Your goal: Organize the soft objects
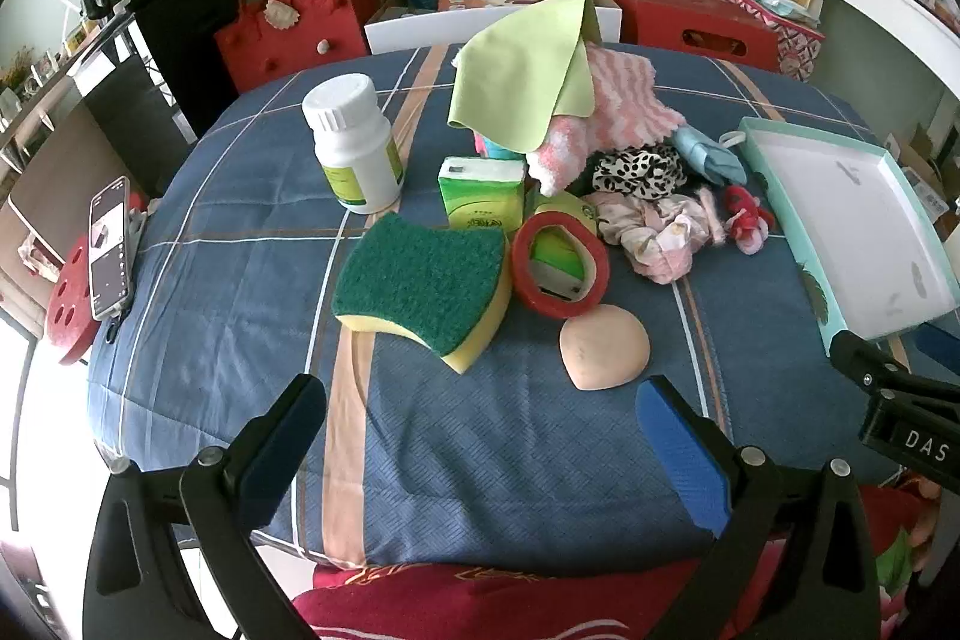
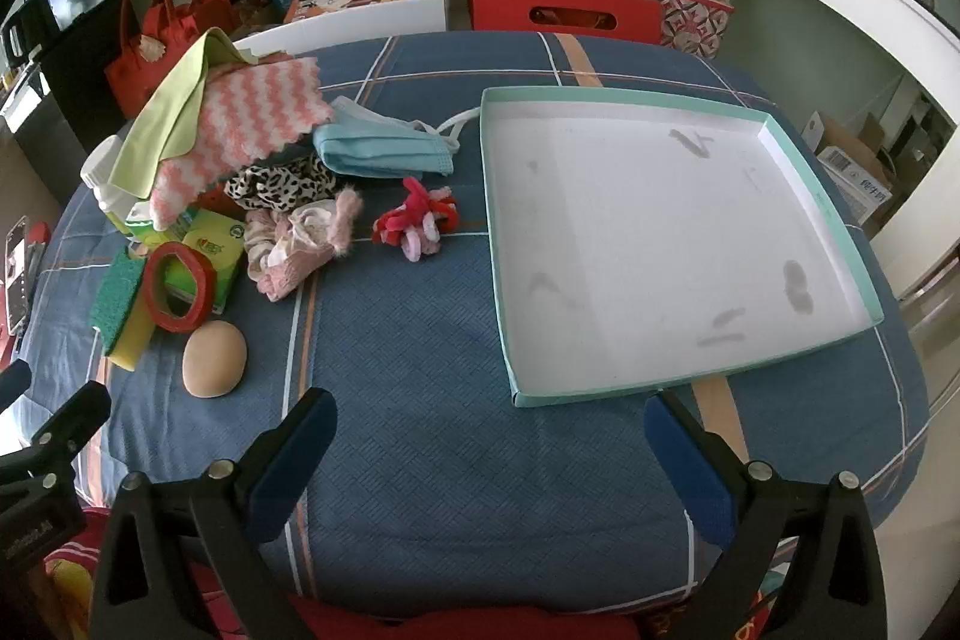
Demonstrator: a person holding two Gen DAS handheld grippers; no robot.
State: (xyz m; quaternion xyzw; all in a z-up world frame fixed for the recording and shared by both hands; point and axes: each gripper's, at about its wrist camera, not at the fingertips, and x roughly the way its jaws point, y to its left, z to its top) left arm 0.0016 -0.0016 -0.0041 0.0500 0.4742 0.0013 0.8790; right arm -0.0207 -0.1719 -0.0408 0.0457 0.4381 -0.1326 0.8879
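1. The left wrist view alone shows the white plastic bottle (image 1: 354,142) whole; the right wrist view shows the whole shallow teal-rimmed white tray (image 2: 798,196).
2. The soft pile, green-and-yellow scouring sponge (image 1: 423,283) and pink-white zigzag cloth (image 2: 252,130), lies left of the tray, partly overlapped.
3. The left gripper (image 1: 480,454) and right gripper (image 2: 489,460) hang spread wide, holding nothing.

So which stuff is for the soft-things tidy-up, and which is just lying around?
For the job: green sponge, pink striped cloth, blue face mask, leopard scrunchie, empty tray.

Just lying about: white bottle, red tape roll, phone.
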